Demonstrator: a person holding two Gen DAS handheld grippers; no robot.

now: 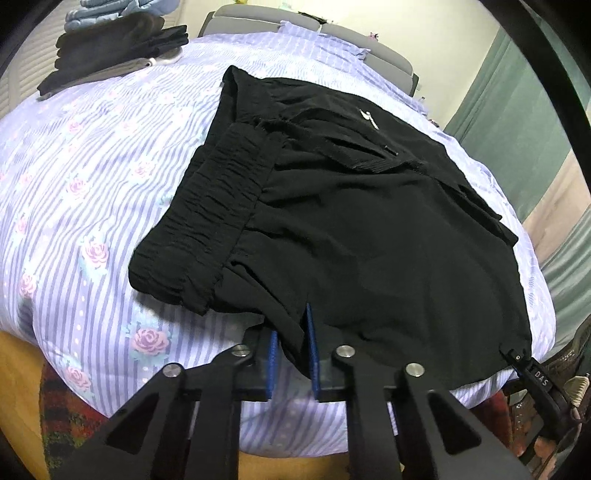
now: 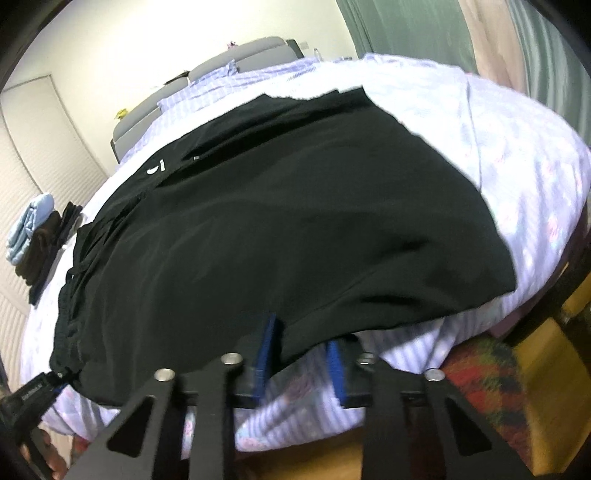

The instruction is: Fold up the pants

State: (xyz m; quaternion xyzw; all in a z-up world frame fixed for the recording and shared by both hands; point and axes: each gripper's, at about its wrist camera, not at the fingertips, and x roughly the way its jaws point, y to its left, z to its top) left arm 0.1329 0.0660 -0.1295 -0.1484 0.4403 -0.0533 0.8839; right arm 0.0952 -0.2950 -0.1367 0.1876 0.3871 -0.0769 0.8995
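Black pants (image 1: 351, 221) lie folded on a bed with a lilac striped, rose-print cover (image 1: 92, 184); the elastic waistband (image 1: 207, 206) faces left. My left gripper (image 1: 291, 347) has its blue pads on either side of the near edge of the pants, with cloth between them. My right gripper (image 2: 299, 350) sits at the near edge of the pants (image 2: 295, 221) further right, jaws parted, cloth over the left pad. The right gripper's tip (image 1: 532, 373) shows in the left wrist view, and the left gripper (image 2: 33, 391) shows in the right wrist view.
A stack of folded dark and light-blue clothes (image 1: 118, 40) sits at the bed's far left corner. Grey headboard (image 1: 314, 26) at the far end. Green curtain (image 1: 517, 122) on the right. A patterned rug (image 2: 484, 376) and wooden floor lie below the bed's near edge.
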